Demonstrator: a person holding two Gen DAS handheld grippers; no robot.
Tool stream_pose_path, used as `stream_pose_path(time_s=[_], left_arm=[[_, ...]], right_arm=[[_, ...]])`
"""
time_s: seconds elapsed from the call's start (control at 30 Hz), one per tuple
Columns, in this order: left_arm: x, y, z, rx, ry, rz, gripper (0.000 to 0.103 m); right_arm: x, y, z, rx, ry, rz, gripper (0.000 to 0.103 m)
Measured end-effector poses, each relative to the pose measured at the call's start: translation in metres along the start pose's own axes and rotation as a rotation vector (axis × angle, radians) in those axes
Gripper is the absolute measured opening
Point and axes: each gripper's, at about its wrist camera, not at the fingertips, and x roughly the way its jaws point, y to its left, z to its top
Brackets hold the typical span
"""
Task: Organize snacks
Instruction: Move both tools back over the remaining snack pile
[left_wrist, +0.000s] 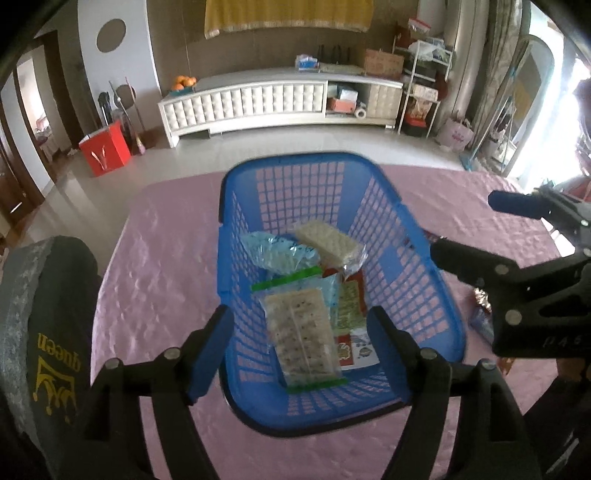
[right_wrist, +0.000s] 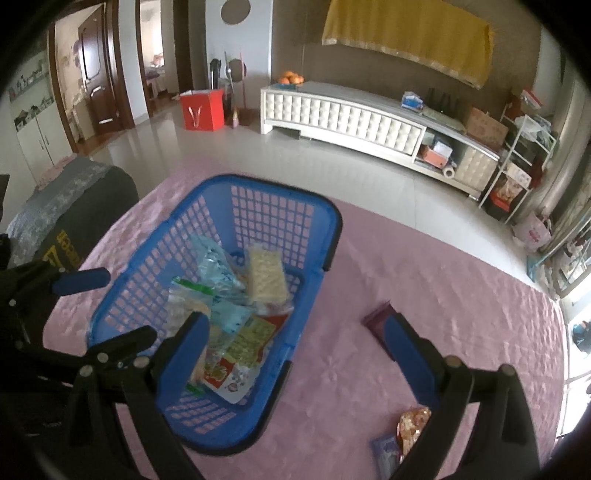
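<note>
The left tongs are held spread above the near end of a blue basket, and nothing is pinched between the blue pads; no contact with the basket wall can be seen. Directly between and just beyond these pads, a clear cracker packet with green strips is seen lying flat on the basket floor. Further ahead of them, a pale wafer pack and a blue-printed bag are piled inside, with a yellow and red packet beside the crackers.

The right tongs are likewise held spread and empty, set over the basket's right rim. A dark purple packet lies on the pink tablecloth just beside the right pad. Nearer, under the right finger, an orange snack bag and what seems to be a small blue packet are partly hidden. A dark cushion with yellow lettering is placed left of the left tongs.
</note>
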Motion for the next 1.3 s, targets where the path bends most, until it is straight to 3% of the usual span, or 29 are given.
stream_pose_path(time_s=[0.33,0.63,1.03,1.3], left_arm=[[-0.044,-0.048,-0.004,0.046,-0.078,-0.019,0.077],[-0.047,-0.095,-0.005,0.050,-0.102,-0.099,0.082],[-0.009,-0.169,-0.017,0.119,-0.017,-0.146,0.082],[0.026,-0.198,-0.041,0.158,0.067,-0.170,0.082]], right_arm=[[-0.063,-0.030,-0.026,0.056,-0.065,-0.005,0.098],[-0.088,-0.080,-0.062,0.109,-0.057,-0.057,0.098],[-0.064,-0.137,-0.115,0.212,0.040,-0.052,0.098],[-0.035,-0.158,-0.157,0.316,0.146,-0.009,0.098]])
